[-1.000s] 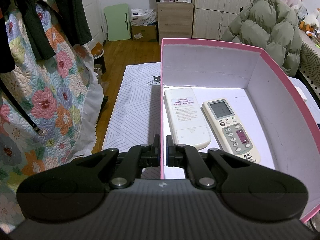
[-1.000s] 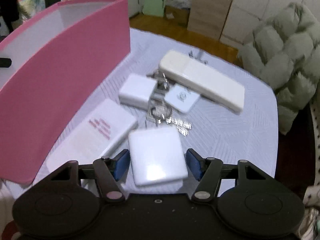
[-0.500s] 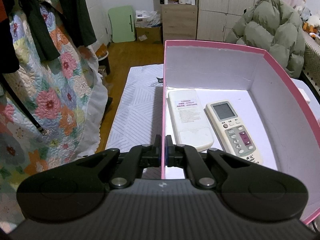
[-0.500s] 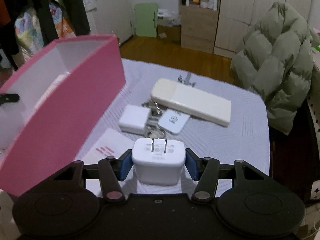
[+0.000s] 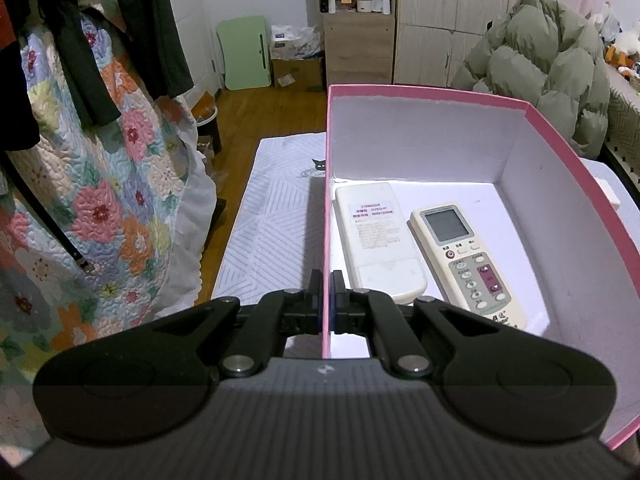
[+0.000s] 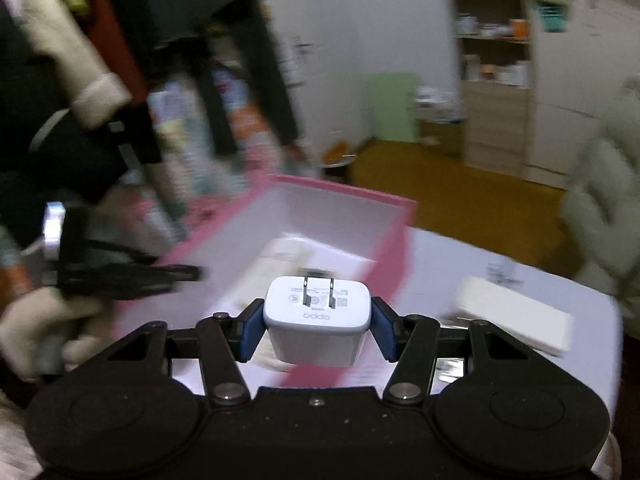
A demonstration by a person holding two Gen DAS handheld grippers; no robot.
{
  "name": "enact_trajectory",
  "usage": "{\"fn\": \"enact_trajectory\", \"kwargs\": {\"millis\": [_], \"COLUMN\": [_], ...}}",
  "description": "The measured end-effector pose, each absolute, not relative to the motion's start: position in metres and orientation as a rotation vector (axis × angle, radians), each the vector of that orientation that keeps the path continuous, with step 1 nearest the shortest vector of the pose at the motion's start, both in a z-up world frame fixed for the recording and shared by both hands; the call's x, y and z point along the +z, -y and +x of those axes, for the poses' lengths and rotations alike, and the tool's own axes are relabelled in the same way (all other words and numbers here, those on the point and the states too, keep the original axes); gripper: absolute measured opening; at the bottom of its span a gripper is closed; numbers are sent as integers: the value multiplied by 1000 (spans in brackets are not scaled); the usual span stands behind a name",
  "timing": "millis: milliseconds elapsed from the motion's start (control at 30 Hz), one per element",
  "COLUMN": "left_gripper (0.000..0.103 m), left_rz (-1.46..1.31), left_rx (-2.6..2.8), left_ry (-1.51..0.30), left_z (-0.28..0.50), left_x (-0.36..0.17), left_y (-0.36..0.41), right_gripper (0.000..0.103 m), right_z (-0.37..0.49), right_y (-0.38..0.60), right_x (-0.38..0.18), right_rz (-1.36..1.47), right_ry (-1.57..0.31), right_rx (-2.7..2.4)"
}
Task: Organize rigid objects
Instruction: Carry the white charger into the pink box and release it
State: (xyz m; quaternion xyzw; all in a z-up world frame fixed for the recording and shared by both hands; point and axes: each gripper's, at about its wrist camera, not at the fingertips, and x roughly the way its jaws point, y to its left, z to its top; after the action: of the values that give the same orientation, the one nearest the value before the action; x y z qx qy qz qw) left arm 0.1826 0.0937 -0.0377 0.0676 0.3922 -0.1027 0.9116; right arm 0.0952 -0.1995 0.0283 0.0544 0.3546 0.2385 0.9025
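My left gripper (image 5: 326, 300) is shut on the left wall of a pink box (image 5: 432, 94) with a white inside. In the box lie a plain white remote, back side up, (image 5: 374, 240) and a white remote with a screen and buttons (image 5: 466, 262). My right gripper (image 6: 318, 322) is shut on a white plug-in charger (image 6: 316, 312), prongs facing away, held in the air over the near wall of the pink box (image 6: 344, 192). The left gripper (image 6: 120, 272) shows blurred at the left of the right wrist view.
The box stands on a bed with a white striped cover (image 5: 272, 224). A long white device (image 6: 516, 312) lies on the bed to the right of the box. A floral quilt (image 5: 80, 200) hangs at the left. A green puffy coat (image 5: 548, 68) lies at the back right.
My right gripper closed on the white charger, lifted it off the bed and swung it left toward the pink box. My left gripper closed tight on the box wall.
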Motion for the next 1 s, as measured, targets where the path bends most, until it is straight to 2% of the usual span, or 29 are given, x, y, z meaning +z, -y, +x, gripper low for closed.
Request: {"fn": "enact_trajectory", "kwargs": {"millis": [133,300,600,667,867,1000], "left_gripper": [2,2,2,2,2,2], "left_rz": [150,149,136,134,153,153], "left_rx": [-213,-217,-223,-224,-218,-219], "left_ry": [-795,-790,-783,-780,-775,-774], "left_z": [183,181,181,180,179,179], "left_x": [-38,-38,-38,-38,-38,-38], "left_y": [-92,-93,-96,-96,-93,-94], "right_gripper": [61,61,61,64,68,68], "right_z": [118,148,208,215,215,191], "right_y": [164,117,93,92,112,124], "right_x": [27,-10,-62,-69,-59,-29], "right_rz": [132,110,315,365,588,468], "right_ry": [-808,-985,-1234,-1264,-1190,-1057], "right_rx": [637,669,595,562,653,635]}}
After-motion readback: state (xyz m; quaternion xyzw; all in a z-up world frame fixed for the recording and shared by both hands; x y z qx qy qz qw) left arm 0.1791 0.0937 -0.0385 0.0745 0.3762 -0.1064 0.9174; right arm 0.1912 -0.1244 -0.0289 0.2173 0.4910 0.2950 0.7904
